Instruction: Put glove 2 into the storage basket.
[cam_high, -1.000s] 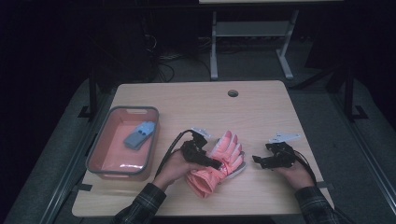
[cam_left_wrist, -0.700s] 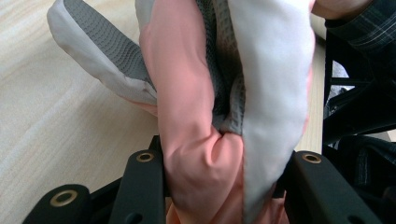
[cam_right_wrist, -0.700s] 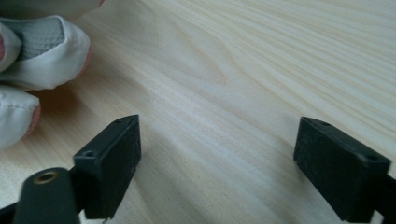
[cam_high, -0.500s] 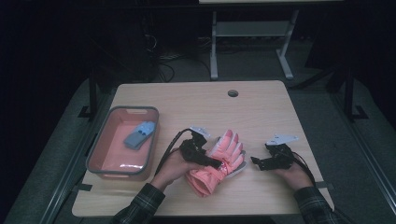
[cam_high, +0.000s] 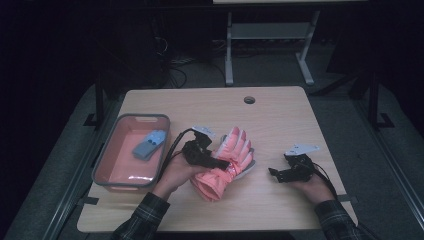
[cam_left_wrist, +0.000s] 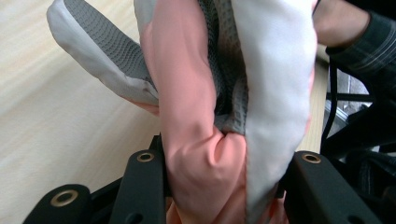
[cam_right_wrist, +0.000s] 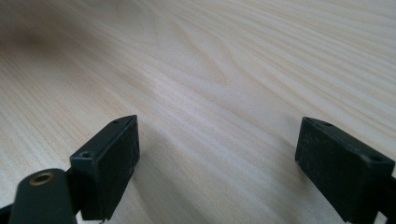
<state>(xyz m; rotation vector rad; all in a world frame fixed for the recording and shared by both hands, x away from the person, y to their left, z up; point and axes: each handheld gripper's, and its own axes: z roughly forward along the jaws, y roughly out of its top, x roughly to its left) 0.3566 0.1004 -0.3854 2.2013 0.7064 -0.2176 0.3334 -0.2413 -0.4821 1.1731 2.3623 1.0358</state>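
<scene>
1. The wooden table (cam_high: 280, 120) takes up the middle of the high view, from the centre down to the lower edge, with a small round hole (cam_high: 249, 100) near its far edge, just above centre frame.
2. A pink bin (cam_high: 116, 145) with a grey rim sits at the left of the table, centre left in the high view. A small blue-grey object (cam_high: 149, 145) lies inside it toward its upper right corner.
3. The pink glove (cam_high: 226, 165) is just below the centre of the high view. Its fingers fan toward the upper right and its bunched cuff hangs toward the lower left. In the left gripper view its pink cloth, white panel and grey textured palm run from the top edge down between the 2 jaws.
4. The left gripper (cam_high: 204, 155) is left of centre in the high view, against the glove's cuff end. Its 2 jaws are clamped on the bunched glove, one on each side of the cloth.
5. The right gripper (cam_high: 280, 173) rests at the right of centre, low in the high view, well apart from the glove. Its jaws have just been opening and stand wide with only bare wood between them.
</scene>
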